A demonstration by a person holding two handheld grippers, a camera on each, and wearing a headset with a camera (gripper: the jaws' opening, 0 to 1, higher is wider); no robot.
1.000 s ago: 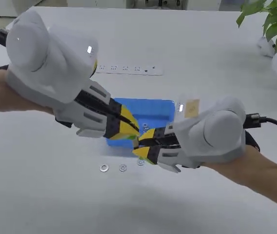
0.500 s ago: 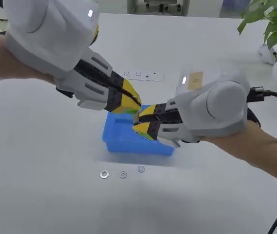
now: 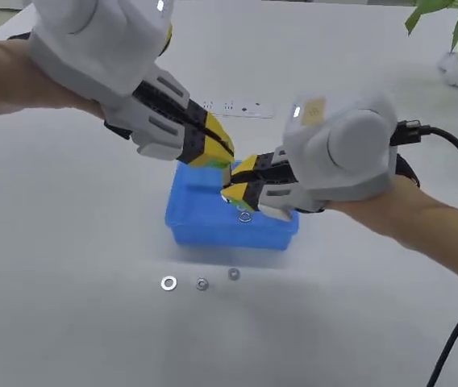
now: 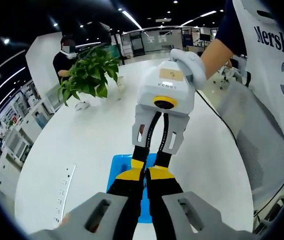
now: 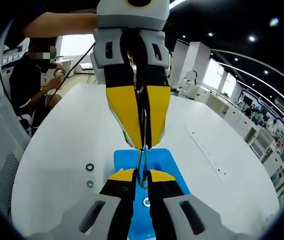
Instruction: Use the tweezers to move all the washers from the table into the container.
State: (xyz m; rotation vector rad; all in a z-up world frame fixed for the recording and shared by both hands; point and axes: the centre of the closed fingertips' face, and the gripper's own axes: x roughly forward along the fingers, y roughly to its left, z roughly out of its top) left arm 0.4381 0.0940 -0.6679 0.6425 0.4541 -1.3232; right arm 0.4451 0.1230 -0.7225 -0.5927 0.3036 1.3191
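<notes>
When reading from the near edge outward: three washers in a short row on the white table, apart from one another, just in front of the blue container. Not yet moved.

Next back, inside the container, a fourth washer lying flat on the floor.

Directly above it, the right gripper, jaws together and clamped on the tweezers. Thin steel, hard to follow from the head, plain enough in the right gripper view.

Just behind and higher, the left gripper, yellow jaws pressed shut on the far part of the same tweezers, almost tip to tip with the other.

Cannot tell whether anything is pinched at the tweezers' points; probably empty, given the washer lying below.

Farther off, a power strip flat on the table, then a leafy plant at the far right corner.

Judged step: drop-off over the container, one washer in, three to go.

Next move calls for lifting clear of the container wall, swinging toward the near row, lowering the points to straddle one washer's rim, then squeezing gently enough not to flick so thin a ring away.
</notes>
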